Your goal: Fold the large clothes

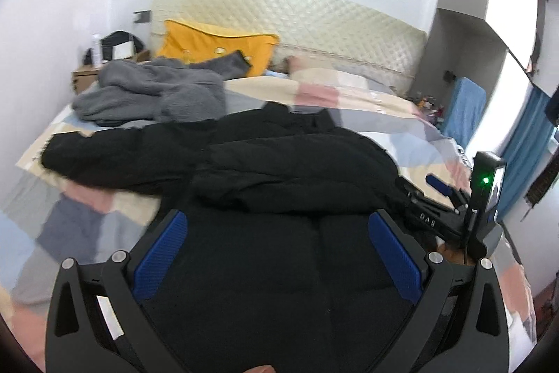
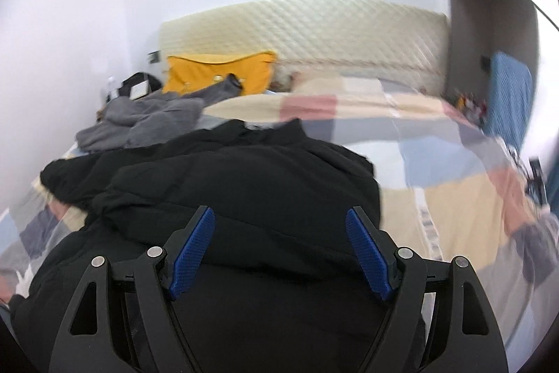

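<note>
Left wrist view shows the left hand-held gripper (image 1: 276,254) spread wide above a black jacket (image 1: 244,170) lying on the bed (image 1: 367,100), beside grey clothing (image 1: 150,93). Likewise the right hand-held gripper (image 2: 279,254) gapes over it, gripping nothing.

The left gripper (image 1: 277,247) has a matte black frame with triangular cut-outs in its outer arms, round silver screws at the joints and two ribbed blue pads (image 1: 160,257) lining its fingers. A white sticker sits on its left arm, and a sliver of skin shows at the bottom edge. The right gripper (image 1: 438,189), seen from the left, is also black with a blue pad, white letters "DAS" on its body, a thin black cable and a small upright unit with a green light. Up close, the right gripper (image 2: 279,247) shows the same black linkage, silver screws and textured blue pads (image 2: 367,254).
</note>
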`<state>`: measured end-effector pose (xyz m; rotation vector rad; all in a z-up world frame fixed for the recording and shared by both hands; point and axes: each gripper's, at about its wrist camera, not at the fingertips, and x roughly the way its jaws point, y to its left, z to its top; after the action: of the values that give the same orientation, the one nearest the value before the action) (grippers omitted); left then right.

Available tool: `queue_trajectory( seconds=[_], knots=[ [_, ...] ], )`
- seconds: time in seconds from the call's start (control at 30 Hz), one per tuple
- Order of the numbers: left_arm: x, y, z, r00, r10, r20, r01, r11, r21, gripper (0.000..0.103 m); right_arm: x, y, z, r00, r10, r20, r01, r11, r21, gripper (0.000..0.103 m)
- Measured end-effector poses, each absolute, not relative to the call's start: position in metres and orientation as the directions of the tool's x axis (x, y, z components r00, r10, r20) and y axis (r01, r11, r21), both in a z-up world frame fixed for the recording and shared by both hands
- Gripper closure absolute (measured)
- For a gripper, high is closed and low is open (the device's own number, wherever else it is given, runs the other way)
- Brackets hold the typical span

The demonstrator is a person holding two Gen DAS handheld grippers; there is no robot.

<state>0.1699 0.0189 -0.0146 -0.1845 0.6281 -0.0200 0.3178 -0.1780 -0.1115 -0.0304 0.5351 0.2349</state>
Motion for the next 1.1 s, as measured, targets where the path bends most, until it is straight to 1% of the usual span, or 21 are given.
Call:
queue_trajectory(
  seconds=[0.03,0.13,0.23,0.37,0.47,0.53,0.6,0.7,0.83,0.97,1.1],
  knots=[
    [0.177,0.014,-0.017,0.815,-0.075,-0.575,-0.031,0.985,-0.171,0.000,0.321,-0.183,-0.115,0.833,0.201,-0.516,-0.217,0.976,0.029,0.026],
    [0.209,-0.001,-0.029,0.805,-0.073,-0.589,-0.011,0.990,-0.137,0.000,0.333,-0.200,-0.127,0.811,0.179,-0.557,-0.192,0.981,0.035,0.026],
    [0.236,-0.006,-0.051,0.781,-0.062,-0.621,-0.008,0.994,-0.110,0.000,0.348,-0.216,-0.145,0.791,0.122,-0.600,-0.163,0.986,-0.016,0.026],
    [0.242,0.001,-0.075,0.773,-0.044,-0.633,-0.028,0.994,-0.103,0.000,0.363,-0.238,-0.178,0.737,0.071,-0.672,-0.111,0.994,-0.016,0.026],
    [0.245,0.009,-0.091,0.760,-0.029,-0.649,-0.044,0.994,-0.096,0.000,0.370,-0.249,-0.192,0.701,0.088,-0.708,-0.084,0.996,0.041,0.026],
    [0.247,0.012,-0.101,0.746,-0.021,-0.666,-0.053,0.994,-0.091,0.000,0.378,-0.250,-0.195,0.668,0.109,-0.736,-0.102,0.993,0.054,0.026],
    [0.247,0.014,-0.109,0.731,-0.008,-0.682,-0.059,0.995,-0.075,0.000,0.384,-0.248,-0.196,0.653,0.125,-0.747,-0.152,0.988,0.032,0.026],
    [0.247,0.010,-0.114,0.727,0.018,-0.687,-0.055,0.998,-0.032,0.000,0.384,-0.247,-0.204,0.642,0.095,-0.761,-0.146,0.989,0.000,0.026],
    [0.245,0.008,-0.115,0.724,0.006,-0.690,-0.044,0.998,-0.037,0.000,0.388,-0.249,-0.209,0.649,0.087,-0.756,-0.112,0.994,0.018,0.026],
    [0.245,0.010,-0.119,0.725,0.011,-0.689,-0.045,0.998,-0.032,0.000,0.392,-0.248,-0.197,0.699,0.104,-0.707,-0.067,0.994,0.081,0.026],
    [0.249,0.012,-0.125,0.705,0.000,-0.709,-0.052,0.997,-0.051,0.000,0.390,-0.249,-0.181,0.759,0.093,-0.644,-0.037,0.994,0.100,0.026]
  ],
)
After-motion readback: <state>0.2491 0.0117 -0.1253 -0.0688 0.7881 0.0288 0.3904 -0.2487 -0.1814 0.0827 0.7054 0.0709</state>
